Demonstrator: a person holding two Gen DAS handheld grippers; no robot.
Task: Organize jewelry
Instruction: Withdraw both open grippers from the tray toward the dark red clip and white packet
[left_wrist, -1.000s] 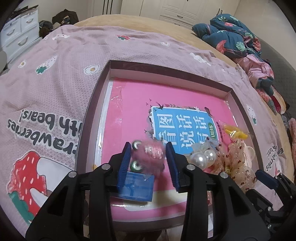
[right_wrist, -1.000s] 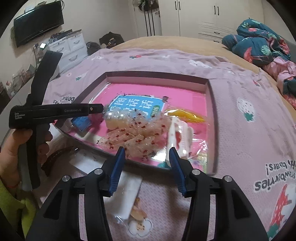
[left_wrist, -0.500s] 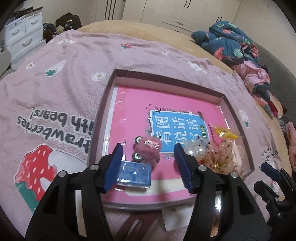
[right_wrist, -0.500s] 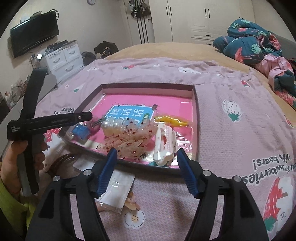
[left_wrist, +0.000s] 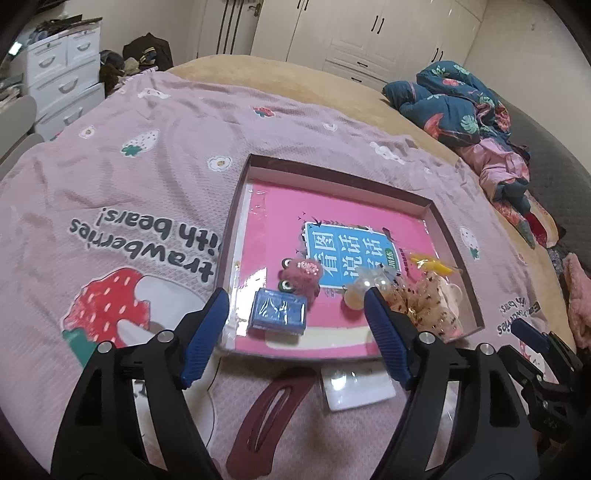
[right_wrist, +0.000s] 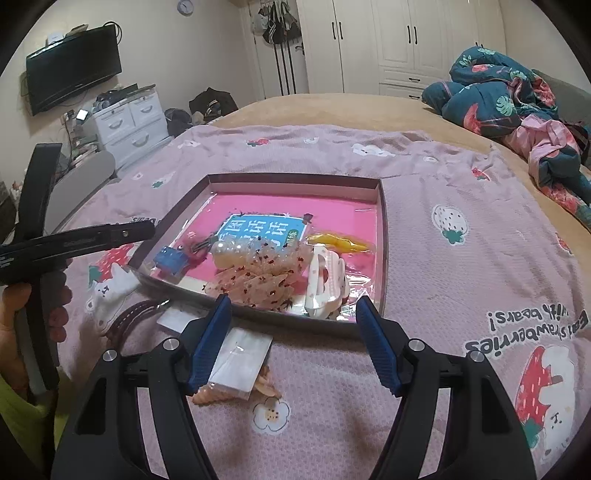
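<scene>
Both grippers hang over a bed spread with a strawberry-print blanket (left_wrist: 155, 192), where hair accessories sit in a shallow box (left_wrist: 236, 206) lined with a pink book. The left gripper (left_wrist: 295, 332) has its fingers opening wide with nothing between them; the fuzzy pink frog-eyed clip (left_wrist: 301, 275) lies free in the box, just behind a small blue packet (left_wrist: 279, 312). The right gripper (right_wrist: 293, 341) stands well open and empty, short of the box's near wall. Outside the box, a dark red snap clip (left_wrist: 267, 417) and a white packet (right_wrist: 240, 360) lie loose on the blanket. The likely trouble: flat pieces on soft, yielding fabric may slip from the fingers or snag the weave, and the crowded near corner, with its beaded bow (right_wrist: 258, 277) and white claw clip (right_wrist: 325, 280), may spill if bumped
</scene>
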